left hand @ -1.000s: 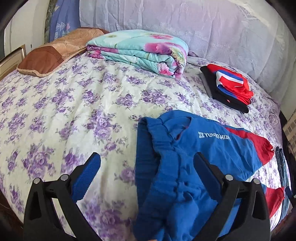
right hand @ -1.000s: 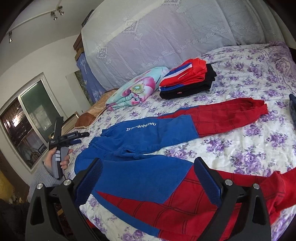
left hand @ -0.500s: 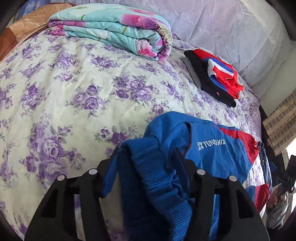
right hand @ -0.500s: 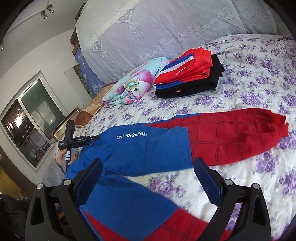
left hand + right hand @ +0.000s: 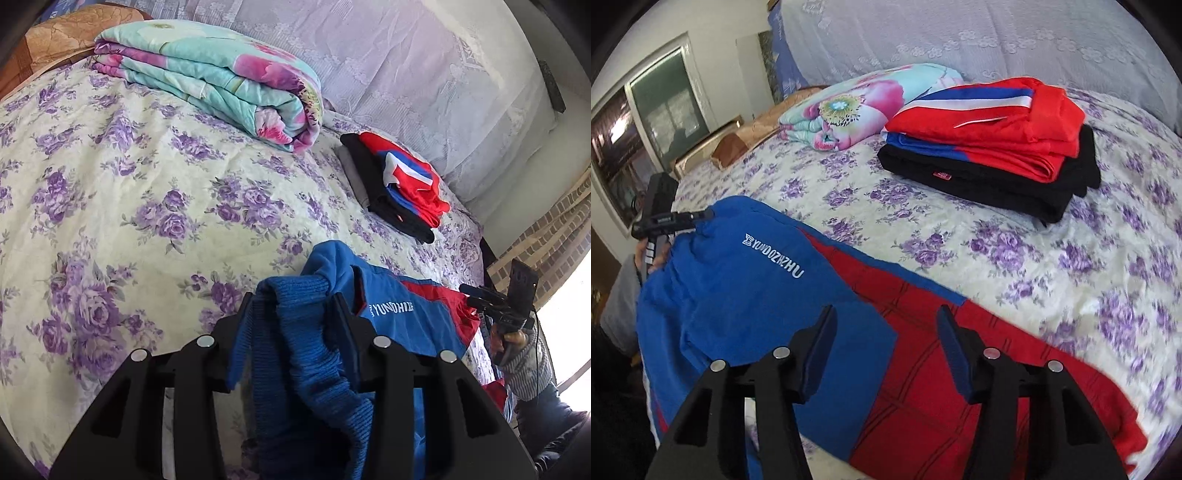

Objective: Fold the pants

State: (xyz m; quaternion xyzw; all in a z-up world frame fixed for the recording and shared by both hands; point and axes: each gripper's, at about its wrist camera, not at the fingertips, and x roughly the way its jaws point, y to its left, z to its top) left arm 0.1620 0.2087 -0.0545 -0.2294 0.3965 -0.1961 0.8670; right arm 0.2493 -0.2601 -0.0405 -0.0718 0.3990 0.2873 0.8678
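While the left gripper [image 5: 291, 314] is clamped on the pants' [image 5: 399, 317] ribbed blue waistband bunched between its jaws, the right gripper [image 5: 886, 343] hovers with jaws apart, pants legs directly beneath them.

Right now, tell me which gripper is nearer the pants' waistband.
Left. The left gripper is clamped on the waistband; the right gripper hangs open over the pants at mid-leg.

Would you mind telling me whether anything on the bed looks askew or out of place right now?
Only the blue-and-red pants: their ribbed waistband is bunched and lifted in the shut left gripper, not flat. The folded clothes stack and floral quilt look tidy.
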